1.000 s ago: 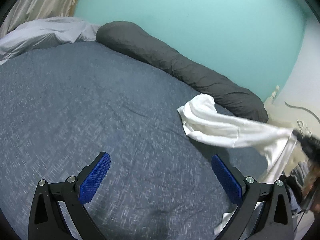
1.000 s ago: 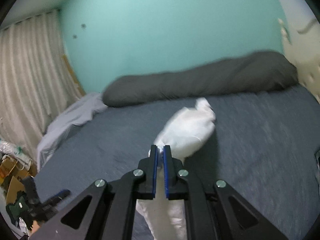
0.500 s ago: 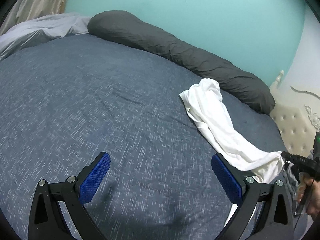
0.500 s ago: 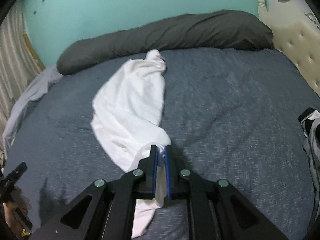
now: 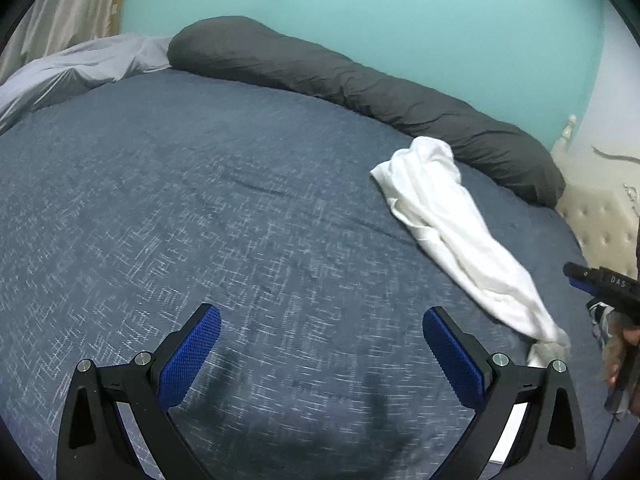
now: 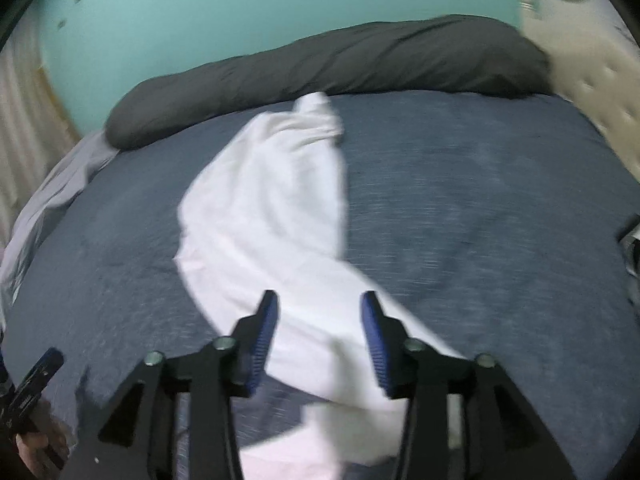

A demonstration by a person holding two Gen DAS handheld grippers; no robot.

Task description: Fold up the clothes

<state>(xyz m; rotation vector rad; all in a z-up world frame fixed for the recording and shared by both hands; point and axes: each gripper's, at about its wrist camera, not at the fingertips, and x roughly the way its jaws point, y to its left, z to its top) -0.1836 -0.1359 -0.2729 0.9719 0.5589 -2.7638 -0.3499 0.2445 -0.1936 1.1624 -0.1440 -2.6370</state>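
Both differ: left gripper (image 5: 321, 354) gapes wide, empty; right gripper (image 6: 319, 320) is opening, white garment (image 6: 272, 216) between unpressed pads.

The only readable lettering is "DAS", in small pale capitals on the side of the black right gripper (image 5: 602, 282) where it enters the left wrist view at the right edge. Whether more letters follow cannot be told. In the right wrist view the left gripper (image 6: 30, 384) carries a faint pale mark, too blurred to read.
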